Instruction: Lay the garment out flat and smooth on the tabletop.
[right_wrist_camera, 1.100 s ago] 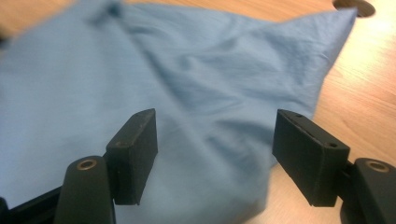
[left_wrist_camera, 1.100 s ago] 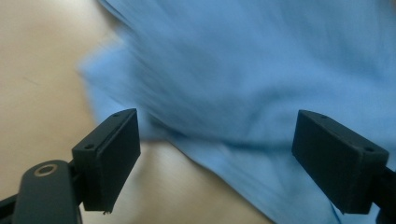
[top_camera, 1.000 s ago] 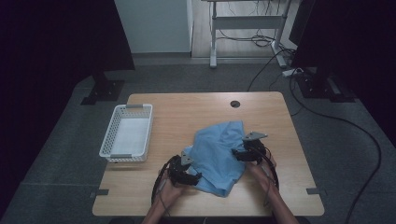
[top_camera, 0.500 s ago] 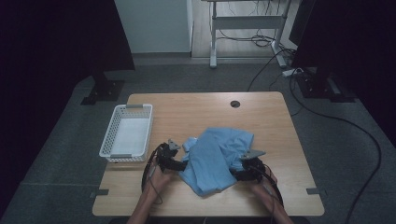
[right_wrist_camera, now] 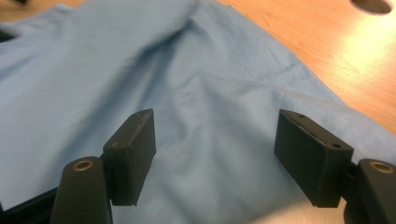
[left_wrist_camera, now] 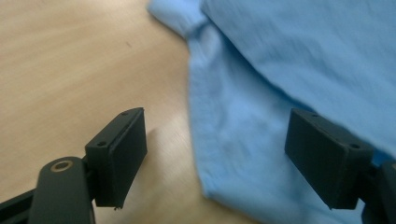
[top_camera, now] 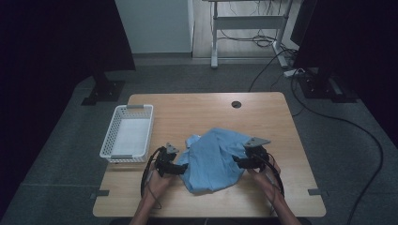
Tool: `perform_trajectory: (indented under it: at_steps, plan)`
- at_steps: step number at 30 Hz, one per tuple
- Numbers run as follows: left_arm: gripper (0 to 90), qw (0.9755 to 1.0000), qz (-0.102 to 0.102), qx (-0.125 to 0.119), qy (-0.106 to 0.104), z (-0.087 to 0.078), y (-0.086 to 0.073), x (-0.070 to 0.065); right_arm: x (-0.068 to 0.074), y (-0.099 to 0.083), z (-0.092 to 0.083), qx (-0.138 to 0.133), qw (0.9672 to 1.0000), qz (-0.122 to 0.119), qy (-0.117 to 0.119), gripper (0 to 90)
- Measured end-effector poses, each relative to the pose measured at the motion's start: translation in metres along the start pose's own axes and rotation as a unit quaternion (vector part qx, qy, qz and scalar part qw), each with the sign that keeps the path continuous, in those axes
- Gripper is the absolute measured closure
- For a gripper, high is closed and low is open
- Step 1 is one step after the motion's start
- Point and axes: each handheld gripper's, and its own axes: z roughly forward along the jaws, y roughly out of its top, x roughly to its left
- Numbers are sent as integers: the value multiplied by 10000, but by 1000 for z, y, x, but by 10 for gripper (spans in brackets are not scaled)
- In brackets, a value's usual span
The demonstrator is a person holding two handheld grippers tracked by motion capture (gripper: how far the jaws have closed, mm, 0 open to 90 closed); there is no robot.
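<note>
Crumpled light-blue cloth (top_camera: 213,159) between left gripper (top_camera: 180,167) and right gripper (top_camera: 236,161), both fingers apart, empty.

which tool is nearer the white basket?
The left tool, at the blue cloth's left edge beside the basket; the right tool sits across the cloth.

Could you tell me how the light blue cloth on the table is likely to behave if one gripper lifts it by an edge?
The blue cloth lies crumpled in soft folds, so it would probably drape and sag limply rather than hold its shape. It looks thin, so likely light. Its matte weave suggests it should not slip easily between the fingers, though a small pinch may gather only one layer.
</note>
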Motion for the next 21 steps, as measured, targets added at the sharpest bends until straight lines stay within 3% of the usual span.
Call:
perform_trajectory:
  at_steps: [4, 6, 9, 16, 19, 21]
  plan:
    - [185, 9999, -77, 11, 135, 2, 2, 7, -8, -4, 31, 336, 9994, 37, 46, 306]
    - [186, 9997, -106, 35, 204, 4, 5, 15, -4, -9, 35, 423, 9991, -25, 51, 309]
    - [217, 9996, -197, -32, 191, 9, 10, 29, 5, -17, 29, 410, 9989, 85, 206, 316]
    - [269, 9994, -261, 60, 222, 24, 32, 51, 39, -33, 4, 569, 9974, -158, 422, 325]
    - [333, 9990, -112, 211, 376, 23, 45, 53, 38, -29, -7, 430, 9975, -66, 555, 341]
    - [326, 9995, -257, -60, 152, 12, 52, 52, 31, -20, -18, 243, 9989, -71, 405, 341]
